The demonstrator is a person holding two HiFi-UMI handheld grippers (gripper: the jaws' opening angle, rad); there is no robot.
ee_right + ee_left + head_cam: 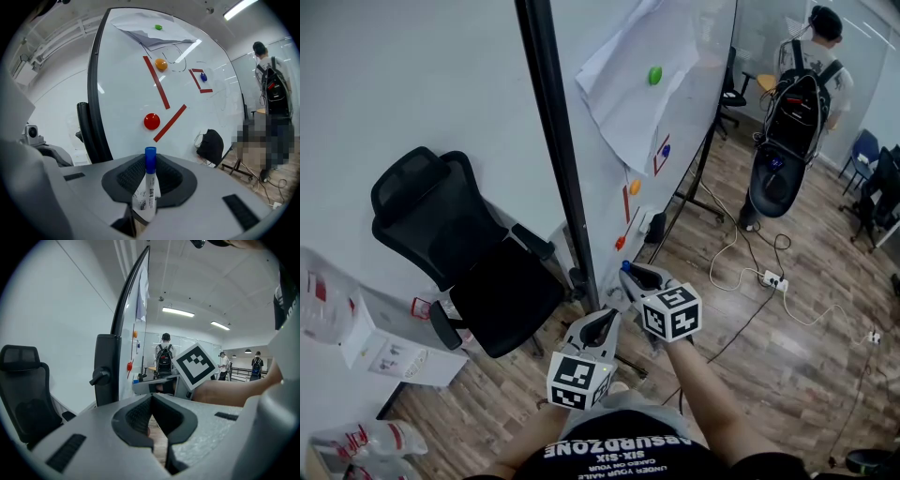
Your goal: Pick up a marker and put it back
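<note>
A white marker with a blue cap [148, 183] stands between the jaws of my right gripper [149, 164], which is shut on its body, cap pointing forward. That gripper faces the whiteboard [197, 108] from close by. In the head view the right gripper [630, 272] is low beside the board [605, 187], with the blue cap [625, 266] at its tip. My left gripper [603, 317] is just behind and to the left of it, near the board's black frame post [562, 159]. In the left gripper view its jaws [151, 398] are shut with nothing in them.
Red [152, 121], orange [161, 64], blue [203, 77] and green [158, 27] magnets and a paper sheet [150, 35] are on the board. A black office chair [473, 258] stands left of it. A person with a backpack [802, 103] stands beyond, with cables and a power strip [771, 278] on the wood floor.
</note>
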